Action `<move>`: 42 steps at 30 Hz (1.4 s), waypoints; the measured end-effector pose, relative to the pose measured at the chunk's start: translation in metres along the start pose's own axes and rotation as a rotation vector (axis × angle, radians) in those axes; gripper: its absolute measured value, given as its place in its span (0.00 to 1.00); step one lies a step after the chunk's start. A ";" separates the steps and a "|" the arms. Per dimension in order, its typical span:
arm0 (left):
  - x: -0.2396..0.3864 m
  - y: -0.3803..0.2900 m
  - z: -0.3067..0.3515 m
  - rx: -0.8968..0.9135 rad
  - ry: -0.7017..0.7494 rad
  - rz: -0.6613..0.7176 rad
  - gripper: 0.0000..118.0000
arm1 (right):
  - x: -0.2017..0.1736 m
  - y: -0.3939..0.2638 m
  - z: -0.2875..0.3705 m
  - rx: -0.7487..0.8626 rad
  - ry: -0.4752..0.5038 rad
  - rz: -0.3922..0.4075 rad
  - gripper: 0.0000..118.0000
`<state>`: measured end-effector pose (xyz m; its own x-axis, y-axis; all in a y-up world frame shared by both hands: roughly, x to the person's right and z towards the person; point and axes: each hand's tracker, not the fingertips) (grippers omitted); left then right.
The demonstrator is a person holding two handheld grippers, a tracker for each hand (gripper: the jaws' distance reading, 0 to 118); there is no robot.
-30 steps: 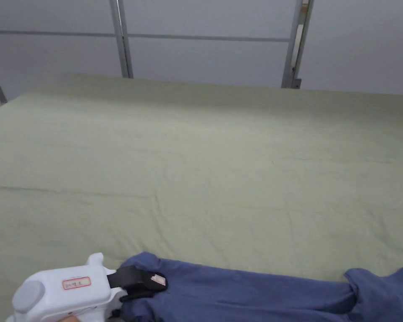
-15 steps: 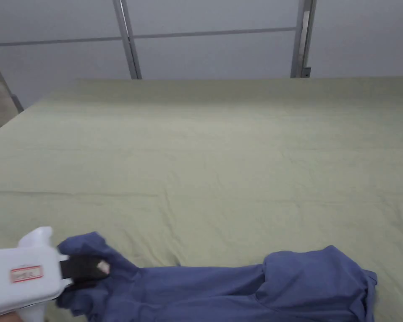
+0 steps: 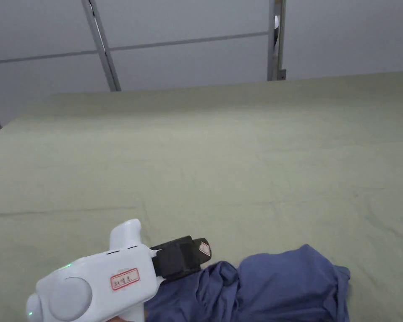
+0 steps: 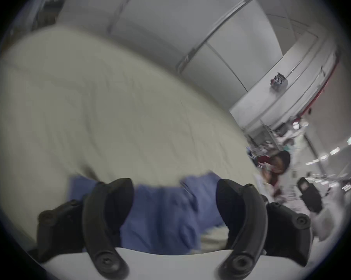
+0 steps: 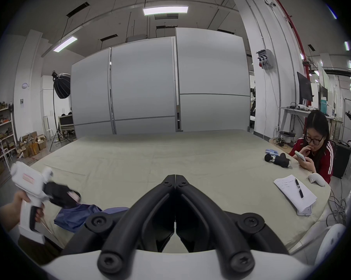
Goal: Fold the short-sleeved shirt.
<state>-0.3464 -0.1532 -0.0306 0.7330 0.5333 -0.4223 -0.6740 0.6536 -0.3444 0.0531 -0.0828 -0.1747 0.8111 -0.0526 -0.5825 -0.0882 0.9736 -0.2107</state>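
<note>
Head view: blue short-sleeved shirt [image 3: 272, 287] bunched in a loose heap at the near edge of the table [image 3: 221, 167], on the pale green cloth that covers it. Left hand-held gripper [image 3: 202, 251] just beside the heap's left end, white body low at the near left, black jaws pointing right and slightly away. From this angle, impossible to tell whether the jaws are parted. Grey partition panels [image 3: 188, 54] with metal posts behind the far edge of the table.

Left gripper view: blurred. Left hand-held gripper [image 4: 174, 201] released, its two black jaws wide apart, with the shirt [image 4: 162, 209] seen between and beyond them, lying on the green cloth and not pinched. Table [image 4: 110, 112] sloping up and away, grey panels past it. At the right, indistinct figures.

Right gripper view: right hand-held gripper [image 5: 175, 178] clenched, jaw tips meeting with nothing between them, held above the near edge of the table [image 5: 170, 155]. Shirt [image 5: 79, 213] crumpled at the lower left, partly hidden behind the jaw linkage. Left hand-held gripper [image 5: 74, 197] close over the shirt's left end, gripped by a hand [image 5: 27, 205]. At the right side of the table, a seated person [image 5: 315, 151] in a red top looking at a phone, with a sheet of paper [image 5: 291, 191] carrying a pen [image 5: 298, 187] near that corner and a black device [image 5: 277, 160] farther along.
</note>
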 end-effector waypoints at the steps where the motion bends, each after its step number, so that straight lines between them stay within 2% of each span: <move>1: 0.003 0.001 0.009 0.083 0.119 -0.078 0.42 | 0.002 -0.002 -0.002 -0.003 0.003 -0.016 0.02; 2: 0.005 -0.001 0.012 0.134 0.254 -0.162 0.03 | 0.002 -0.003 -0.003 -0.004 0.004 -0.027 0.02; 4: 0.012 -0.011 -0.002 0.108 0.450 -0.293 0.02 | 0.000 -0.006 -0.005 -0.004 0.009 -0.039 0.02; 5: 0.014 -0.020 -0.014 0.035 0.469 -0.320 0.02 | 0.000 -0.007 -0.005 -0.004 0.015 -0.043 0.02; 6: 0.016 -0.028 -0.021 -0.046 0.427 -0.324 0.02 | -0.001 -0.007 -0.005 -0.005 0.021 -0.044 0.02; 7: 0.022 -0.042 -0.032 -0.105 0.327 -0.296 0.02 | -0.002 -0.008 -0.005 -0.007 0.027 -0.045 0.02; 9: 0.050 -0.068 -0.047 -0.173 0.231 -0.281 0.02 | -0.003 -0.009 -0.004 -0.009 0.031 -0.038 0.02; 13: 0.083 -0.098 -0.089 -0.207 0.206 -0.410 0.02 | 0.000 -0.009 0.000 -0.017 0.018 -0.021 0.02; 15: 0.089 -0.093 -0.092 -0.196 0.220 -0.365 0.02 | 0.004 -0.006 0.002 -0.014 0.008 -0.018 0.02; 19: 0.057 -0.057 -0.058 -0.143 0.005 -0.122 0.02 | 0.009 -0.003 0.001 -0.003 -0.013 -0.033 0.02; 24: -0.036 -0.014 0.014 0.055 -0.084 0.156 0.02 | 0.005 -0.008 -0.006 -0.025 -0.006 -0.050 0.02; 25: -0.056 -0.012 0.024 0.086 -0.095 0.220 0.09 | 0.003 -0.009 -0.007 -0.032 -0.002 -0.051 0.02; 26: -0.077 -0.010 0.035 0.084 -0.084 0.295 0.43 | 0.001 -0.010 -0.008 -0.039 0.005 -0.055 0.02; 27: -0.096 -0.010 0.041 0.072 -0.105 0.345 0.82 | -0.001 -0.011 -0.009 -0.044 0.010 -0.059 0.02; 28: -0.115 -0.012 0.042 0.038 -0.137 0.391 1.00 | -0.004 -0.012 -0.010 -0.048 0.016 -0.061 0.02; 29: -0.130 -0.017 0.040 -0.012 -0.146 0.429 1.00 | -0.006 -0.012 -0.011 -0.054 0.021 -0.061 0.02; 30: -0.144 -0.024 0.039 0.040 -0.153 0.485 1.00 | -0.009 -0.012 -0.012 -0.059 0.028 -0.062 0.02; 32: -0.152 -0.037 0.023 -0.045 -0.214 0.588 1.00 | -0.014 -0.012 -0.012 -0.067 0.042 -0.062 0.02; 35: -0.164 -0.058 -0.022 -0.217 -0.324 0.671 1.00 | -0.021 -0.009 -0.010 -0.073 0.055 -0.051 0.02; 36: -0.139 -0.065 -0.017 -0.125 -0.414 0.678 1.00 | -0.024 -0.007 -0.009 -0.071 0.056 -0.044 0.02; 37: -0.129 -0.061 -0.023 -0.092 -0.401 0.684 0.98 | -0.026 -0.006 -0.008 -0.068 0.055 -0.032 0.02; 38: -0.121 -0.056 -0.030 -0.104 -0.327 0.672 0.78 | -0.027 -0.004 -0.007 -0.066 0.053 -0.023 0.02; 40: -0.110 -0.055 -0.023 -0.090 -0.250 0.610 0.14 | -0.028 0.000 -0.006 -0.063 0.049 -0.018 0.02; 42: -0.101 -0.056 -0.022 -0.092 -0.044 0.529 0.14 | -0.028 0.003 -0.003 -0.054 0.046 -0.019 0.02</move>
<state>-0.3848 -0.2556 0.0129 0.2929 0.8006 -0.5227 -0.9561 0.2409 -0.1668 0.0286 -0.0790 -0.1613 0.7857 -0.0826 -0.6131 -0.1046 0.9591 -0.2632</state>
